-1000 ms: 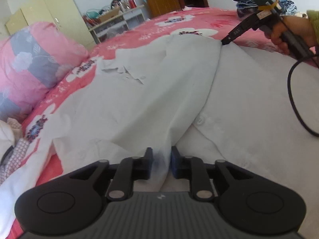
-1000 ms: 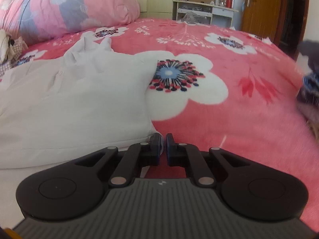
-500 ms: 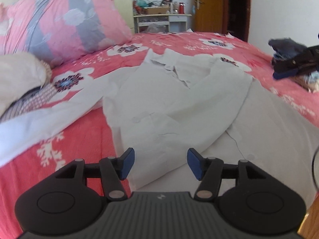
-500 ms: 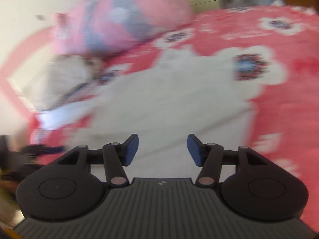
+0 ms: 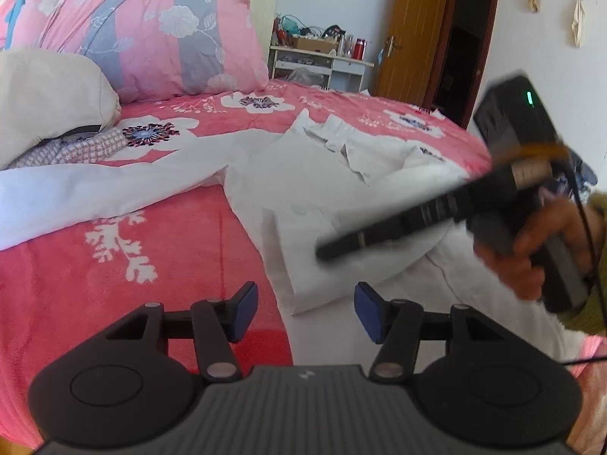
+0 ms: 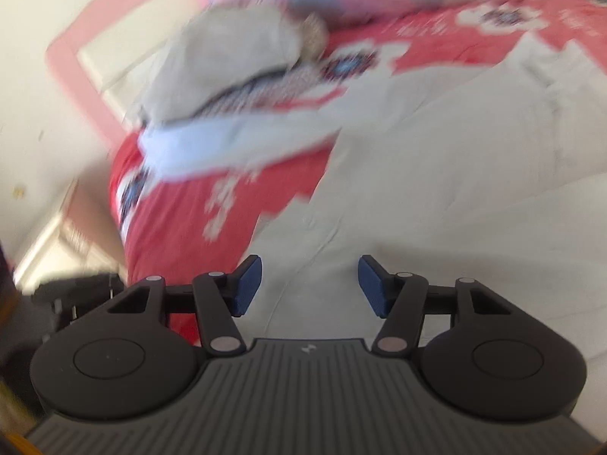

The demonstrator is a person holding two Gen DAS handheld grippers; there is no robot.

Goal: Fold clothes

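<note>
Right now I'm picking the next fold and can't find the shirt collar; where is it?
In the left wrist view the collar lies at the far end of the white shirt, right of centre on the red floral blanket, toward the door.

Left claw [image 5: 306, 313] gapes empty over the white shirt [image 5: 341, 204] on the red bedspread [image 5: 159, 250].

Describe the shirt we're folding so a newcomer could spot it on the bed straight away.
Start at the bed's red floral blanket. Below the big pink-and-grey pillow lies the white shirt, spread flat, its collar towards the far edge. Unlike the cream pillow and the small-checked cloth at the left, it has a collar, buttons and a long outstretched sleeve.
</note>
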